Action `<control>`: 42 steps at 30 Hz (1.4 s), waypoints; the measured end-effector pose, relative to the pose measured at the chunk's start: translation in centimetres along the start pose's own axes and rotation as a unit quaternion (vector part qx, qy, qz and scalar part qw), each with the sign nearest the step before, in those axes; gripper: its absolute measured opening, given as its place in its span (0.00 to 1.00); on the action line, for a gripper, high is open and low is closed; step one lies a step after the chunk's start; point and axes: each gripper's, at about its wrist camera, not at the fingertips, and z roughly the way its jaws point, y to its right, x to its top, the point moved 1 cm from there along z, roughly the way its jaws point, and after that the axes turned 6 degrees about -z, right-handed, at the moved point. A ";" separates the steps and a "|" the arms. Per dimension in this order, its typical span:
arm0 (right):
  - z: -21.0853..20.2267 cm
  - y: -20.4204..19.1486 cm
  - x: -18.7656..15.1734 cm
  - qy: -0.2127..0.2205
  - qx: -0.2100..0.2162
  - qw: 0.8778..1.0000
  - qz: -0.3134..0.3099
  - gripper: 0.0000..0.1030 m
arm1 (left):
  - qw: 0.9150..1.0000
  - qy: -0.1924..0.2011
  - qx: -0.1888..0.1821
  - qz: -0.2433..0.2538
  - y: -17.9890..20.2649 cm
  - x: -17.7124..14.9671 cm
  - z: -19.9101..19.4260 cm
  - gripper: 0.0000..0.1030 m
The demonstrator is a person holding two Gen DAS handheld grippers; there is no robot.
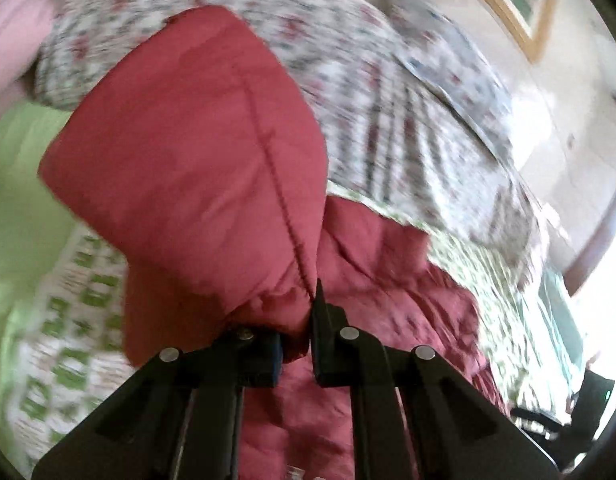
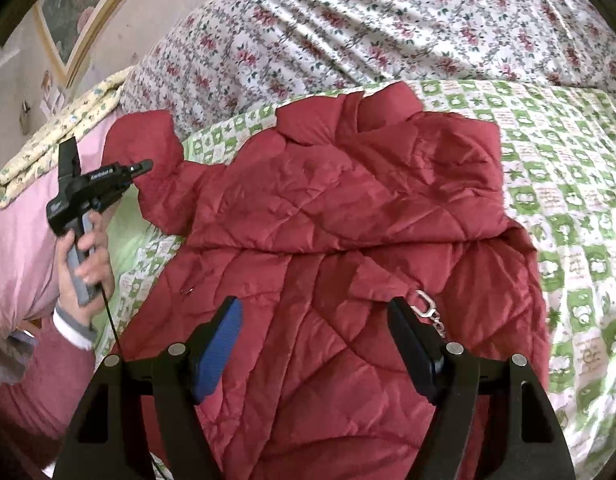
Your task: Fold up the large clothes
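On the green checked bedspread (image 2: 568, 184) our left gripper (image 1: 298, 344) pinches the red jacket's (image 2: 348, 208) sleeve (image 1: 196, 160); our right gripper (image 2: 314, 344) hovers wide open, holding nothing.

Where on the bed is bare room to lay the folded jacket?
Free: the green-checked sheet right of the red quilted jacket, below the floral duvet. Crowded: the left side, where the left gripper holds the sleeve beside the pink bedding.

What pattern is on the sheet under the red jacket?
Green and white checks with small printed motifs on the sheet, clearest in the right wrist view, under the red jacket.
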 end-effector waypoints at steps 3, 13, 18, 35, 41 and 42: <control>-0.4 1.0 -0.2 0.004 -0.003 1.000 0.015 0.74 | 0.999 -0.020 -0.012 0.033 3.5 -1.6 1.2 0.08; -1.8 4.8 -0.9 0.020 0.000 0.997 0.069 0.74 | 0.990 -0.084 -0.030 0.112 11.5 -6.5 5.9 0.08; -1.8 6.5 -0.7 0.028 0.007 0.995 0.093 0.74 | 0.985 -0.107 -0.035 0.127 14.2 -8.4 8.0 0.08; 4.7 12.1 5.2 0.038 0.082 0.978 0.188 0.86 | 0.980 -0.160 -0.038 0.109 15.4 -12.6 13.4 0.08; 9.5 12.6 7.0 0.011 0.113 0.971 0.212 0.61 | 0.979 -0.166 -0.032 0.111 15.3 -12.8 13.5 0.13; 10.0 12.4 7.2 0.006 0.108 0.972 0.209 0.34 | 0.979 -0.171 -0.036 0.109 15.3 -12.8 13.3 0.18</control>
